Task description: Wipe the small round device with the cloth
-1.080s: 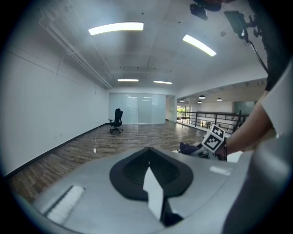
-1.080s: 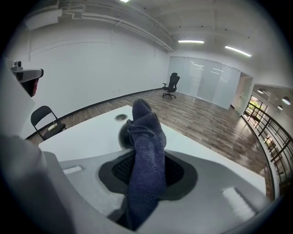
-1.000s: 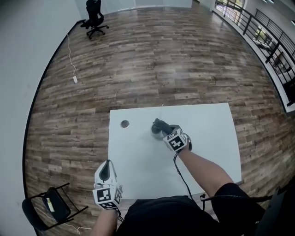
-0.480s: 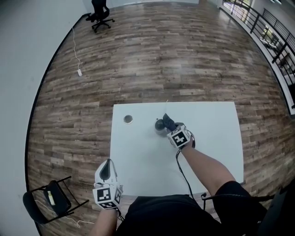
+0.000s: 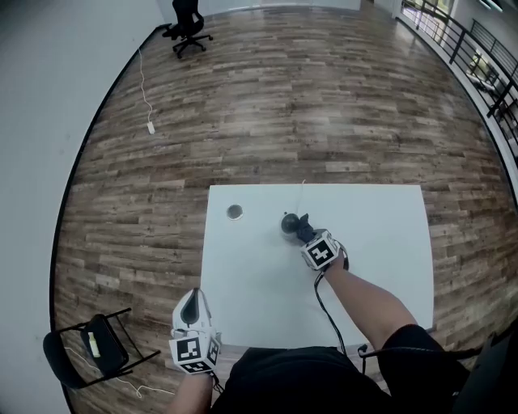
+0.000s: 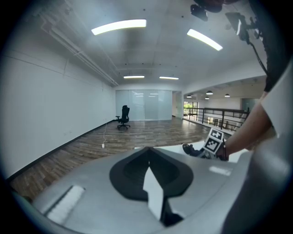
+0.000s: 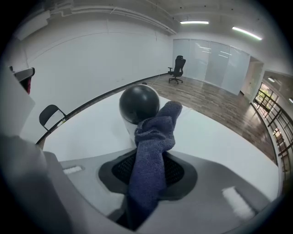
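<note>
**Item: small round device** (image 5: pixel 289 222). Dark ball on a pale base, standing on the white table (image 5: pixel 380 234). It is sitting near the far edge, a little left of that edge's middle. A thin pale line, seemingly a cord, is running from beside it toward the far edge.

**Item: cloth** (image 7: pixel 158 123). Blue-grey and bunched lengthwise. Its free end is reaching up against the right flank of the ball; in the right gripper view the two appear to be touching.

**Item: right gripper** (image 7: pixel 149 157). Its jaws are pinching the cloth at a narrow setting and pointing steeply down at the device.

**Item: left gripper** (image 6: pixel 147 153). Its jaws are lying together with nothing between them. It is hovering at the table's near left corner, well apart from the device, and is taking no part.

**Item: small round disc** (image 5: pixel 235 212). It is lying near the far left corner, untouched.

**Off-table:** an office chair (image 5: pixel 188 18) is standing far across the wood floor, and a folding chair (image 5: pixel 89 348) is standing beside the near left corner.

**Progress, as judged:** the cloth is in hand and brought to the device, so the fetching is done. The wiping itself is looking barely begun or just under way, with only one flank under cloth. The top, the near side and the far side are looking unwiped, though no view is showing dirt or a cleaned patch to settle it. Remaining: passing the cloth round the rest of the ball.
</note>
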Motion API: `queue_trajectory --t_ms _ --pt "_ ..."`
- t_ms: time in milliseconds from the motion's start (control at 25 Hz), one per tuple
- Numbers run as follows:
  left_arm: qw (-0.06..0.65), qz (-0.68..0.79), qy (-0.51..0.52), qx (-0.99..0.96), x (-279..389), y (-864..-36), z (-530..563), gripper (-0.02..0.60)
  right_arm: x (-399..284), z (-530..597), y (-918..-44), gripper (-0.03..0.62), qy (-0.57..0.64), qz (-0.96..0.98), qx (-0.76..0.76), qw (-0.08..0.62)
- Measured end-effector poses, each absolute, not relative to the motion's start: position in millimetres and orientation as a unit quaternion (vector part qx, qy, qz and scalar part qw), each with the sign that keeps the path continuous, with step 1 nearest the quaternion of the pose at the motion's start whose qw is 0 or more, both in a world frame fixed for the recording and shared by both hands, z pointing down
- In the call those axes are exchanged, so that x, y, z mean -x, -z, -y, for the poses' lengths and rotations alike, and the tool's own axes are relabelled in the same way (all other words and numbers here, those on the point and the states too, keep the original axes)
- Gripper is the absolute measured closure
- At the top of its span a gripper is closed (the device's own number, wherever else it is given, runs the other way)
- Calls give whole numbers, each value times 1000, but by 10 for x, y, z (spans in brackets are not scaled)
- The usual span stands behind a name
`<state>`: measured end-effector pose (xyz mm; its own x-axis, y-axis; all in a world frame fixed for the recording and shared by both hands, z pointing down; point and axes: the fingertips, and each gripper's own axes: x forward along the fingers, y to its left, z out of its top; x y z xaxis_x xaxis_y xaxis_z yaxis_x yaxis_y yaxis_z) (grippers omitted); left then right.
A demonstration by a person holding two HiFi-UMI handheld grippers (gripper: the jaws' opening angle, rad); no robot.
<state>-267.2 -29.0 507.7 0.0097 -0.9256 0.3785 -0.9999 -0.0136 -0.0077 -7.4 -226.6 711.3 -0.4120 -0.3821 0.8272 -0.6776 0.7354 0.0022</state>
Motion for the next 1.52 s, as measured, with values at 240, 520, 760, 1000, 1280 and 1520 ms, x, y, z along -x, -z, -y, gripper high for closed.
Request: queue_trajectory --t_ms 240,520,760,1000,1280,1520 --pt "126 687 -122 -705 2584 -5031 346 574 102 1765 -7273 484 -196 837 -287 422" --pt "114 676 -102 -721 2523 -4910 560 575 -187 2478 -6352 484 -124 840 -420 320" --pt "113 655 -101 -740 2421 -4944 695 574 -82 2637 -6256 484 -95 835 -422 339" --pt "114 641 -98 -753 2404 -4971 832 574 29 2554 -6407 484 -75 827 -404 384" --pt "115 627 -101 -764 2481 -5035 942 574 277 2445 -6540 484 -36 824 -379 420" --pt "122 612 -95 -776 2533 -5080 1002 574 312 2372 -6582 484 -43 817 -378 435"
